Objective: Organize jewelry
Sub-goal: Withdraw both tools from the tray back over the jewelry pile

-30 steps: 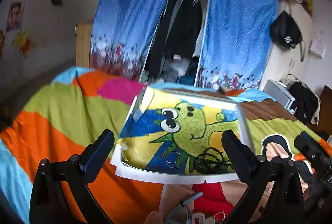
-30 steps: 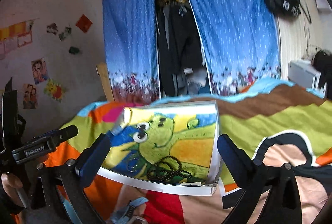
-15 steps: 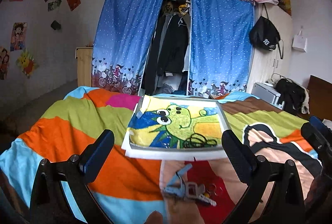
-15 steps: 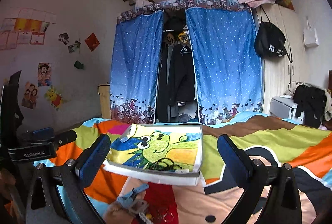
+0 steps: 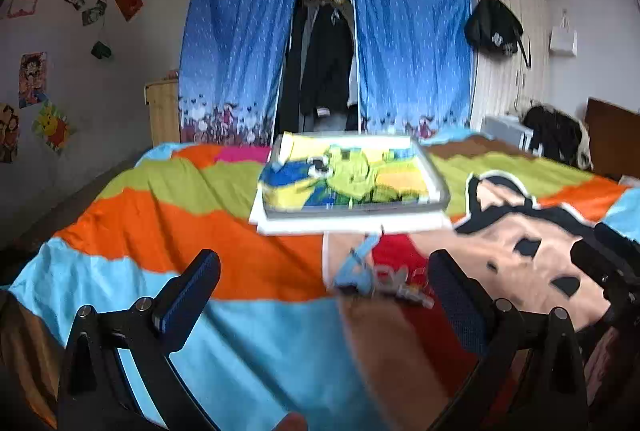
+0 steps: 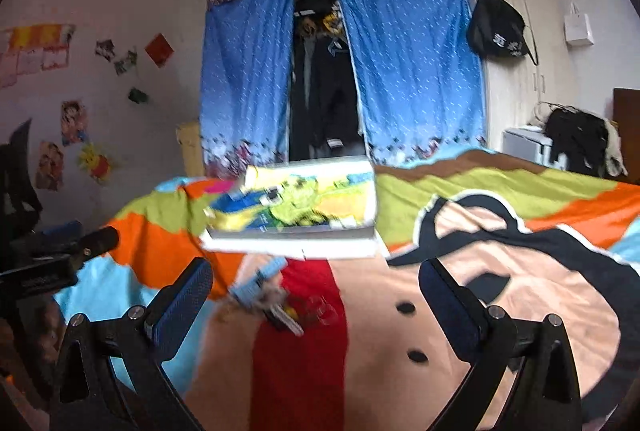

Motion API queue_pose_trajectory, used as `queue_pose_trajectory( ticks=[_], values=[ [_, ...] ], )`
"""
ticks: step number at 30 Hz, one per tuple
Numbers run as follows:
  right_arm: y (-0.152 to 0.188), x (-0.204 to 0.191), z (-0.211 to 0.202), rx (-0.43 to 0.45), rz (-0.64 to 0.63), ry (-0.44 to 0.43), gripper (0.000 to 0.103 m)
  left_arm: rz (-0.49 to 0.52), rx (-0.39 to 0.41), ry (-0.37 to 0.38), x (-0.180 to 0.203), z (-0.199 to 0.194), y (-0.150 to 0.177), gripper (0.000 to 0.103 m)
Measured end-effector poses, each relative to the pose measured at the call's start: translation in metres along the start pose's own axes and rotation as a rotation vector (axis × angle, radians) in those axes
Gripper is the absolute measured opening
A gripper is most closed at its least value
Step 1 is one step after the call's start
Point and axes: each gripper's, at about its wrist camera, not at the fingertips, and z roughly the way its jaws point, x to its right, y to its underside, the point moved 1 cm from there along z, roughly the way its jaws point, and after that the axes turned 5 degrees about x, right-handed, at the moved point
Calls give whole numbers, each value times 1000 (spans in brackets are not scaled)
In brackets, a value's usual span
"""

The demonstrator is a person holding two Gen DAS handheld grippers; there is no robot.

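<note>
A shallow white tray (image 5: 436,187) lined with a cartoon frog cloth lies on the bed; it also shows in the right wrist view (image 6: 360,231). Dark beads in it are blurred. A small pile of loose jewelry with a light-blue clip (image 5: 360,271) lies on the bedspread in front of the tray, and shows in the right wrist view (image 6: 260,287). My left gripper (image 5: 324,295) is open and empty, above the bedspread short of the pile. My right gripper (image 6: 316,295) is open and empty, held back from the pile. The left gripper's body (image 6: 52,263) shows at the left of the right wrist view.
A colourful cartoon bedspread (image 5: 160,223) covers the bed. Blue curtains (image 5: 240,51) hang before an open wardrobe behind it. A black bag (image 5: 492,31) hangs on the right cupboard. A white box (image 5: 504,131) with dark clothes stands at the right.
Both grippers have pulled back and away from the tray. The tray now looks smaller and farther, and the loose jewelry pile in front of it has come into view.
</note>
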Motion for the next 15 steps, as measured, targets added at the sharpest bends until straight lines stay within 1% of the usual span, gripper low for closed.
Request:
queue_pose_trajectory(
  ticks=[2,6,7,10,12,13,15],
  values=[
    [13,2,2,-38,4,10,103,2,-40,9,-2,4,13,102],
    [38,5,17,-172,11,-5,103,-14,-153,34,-9,20,35,102],
    [43,6,24,-210,20,-16,103,-17,-199,52,-10,28,40,102],
    [54,10,37,-295,54,-53,103,-23,-299,102,-13,48,50,101],
    [56,15,49,-349,81,-107,103,-22,-326,125,-13,60,52,101],
    [57,17,57,-378,78,-124,103,-13,-333,144,-12,66,53,101],
    [58,19,69,-407,55,-147,103,13,-340,170,-8,77,55,101]
  ],
)
